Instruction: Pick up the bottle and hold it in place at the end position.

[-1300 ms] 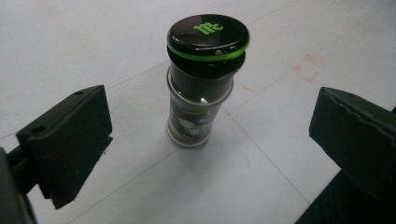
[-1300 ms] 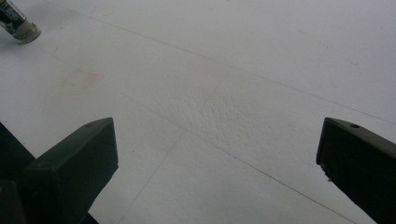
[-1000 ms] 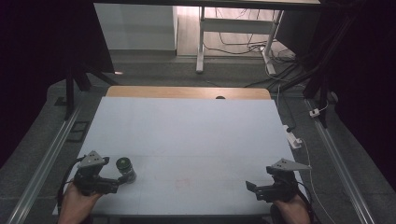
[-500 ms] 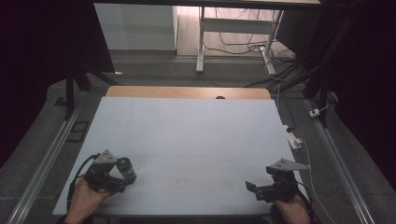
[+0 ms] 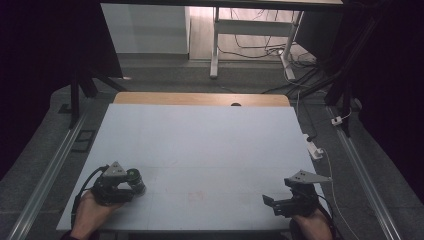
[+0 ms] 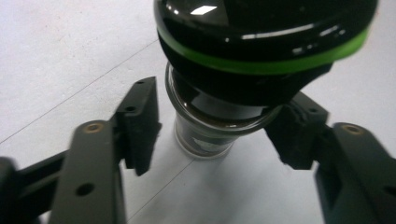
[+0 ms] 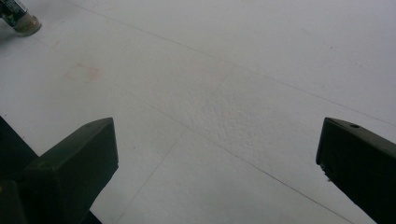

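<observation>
Dark glass jar with a green-banded black lid (image 6: 219,93), lower left on the white table (image 5: 200,140), now sits between the left gripper (image 5: 131,186), whose jaws have just been closing around it; one pad seems short of contact. Right gripper (image 5: 272,202) rests spread, empty.

We find no readable text, label, brand, number or sign anywhere. The small dark glass jar with a glossy black cap and green band (image 6: 219,93) shows no legible lettering to us, and a scrap of print on it in the right gripper view is too small to read.
</observation>
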A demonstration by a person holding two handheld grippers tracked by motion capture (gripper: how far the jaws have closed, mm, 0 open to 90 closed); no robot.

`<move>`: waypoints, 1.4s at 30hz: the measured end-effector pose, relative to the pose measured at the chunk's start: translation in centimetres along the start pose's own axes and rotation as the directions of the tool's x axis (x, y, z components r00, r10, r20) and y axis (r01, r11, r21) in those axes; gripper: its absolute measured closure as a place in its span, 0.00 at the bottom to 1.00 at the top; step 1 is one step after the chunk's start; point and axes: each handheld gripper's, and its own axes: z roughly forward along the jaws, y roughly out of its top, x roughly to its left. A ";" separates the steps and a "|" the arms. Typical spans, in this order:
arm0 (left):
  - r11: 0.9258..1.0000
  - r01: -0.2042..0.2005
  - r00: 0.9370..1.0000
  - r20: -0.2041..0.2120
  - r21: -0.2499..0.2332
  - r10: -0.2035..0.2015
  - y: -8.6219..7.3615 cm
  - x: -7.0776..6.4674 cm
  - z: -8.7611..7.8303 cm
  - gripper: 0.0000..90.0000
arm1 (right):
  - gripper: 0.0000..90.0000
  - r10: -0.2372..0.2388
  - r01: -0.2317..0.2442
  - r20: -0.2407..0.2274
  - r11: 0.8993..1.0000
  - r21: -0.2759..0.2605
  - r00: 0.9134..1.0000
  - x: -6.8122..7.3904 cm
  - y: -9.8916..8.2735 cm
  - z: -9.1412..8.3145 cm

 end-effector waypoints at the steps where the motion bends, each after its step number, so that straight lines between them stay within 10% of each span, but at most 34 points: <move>1: 1.000 -0.004 1.000 0.003 0.002 0.004 0.0 0.0 0.0 0.51 | 0.00 0.000 0.000 0.000 1.000 -0.001 1.000 0.0 0.0 0.0; 17: 1.000 -0.022 0.999 -0.043 0.019 0.023 0.5 -0.7 -0.3 0.60 | 0.00 -0.008 0.008 -0.002 1.000 0.000 1.000 0.0 0.0 0.0; 42: 0.998 0.010 0.999 0.032 -0.062 -0.008 3.3 -1.1 -0.9 0.60 | 0.00 0.000 0.000 -0.004 1.000 0.005 1.000 -0.1 0.0 0.1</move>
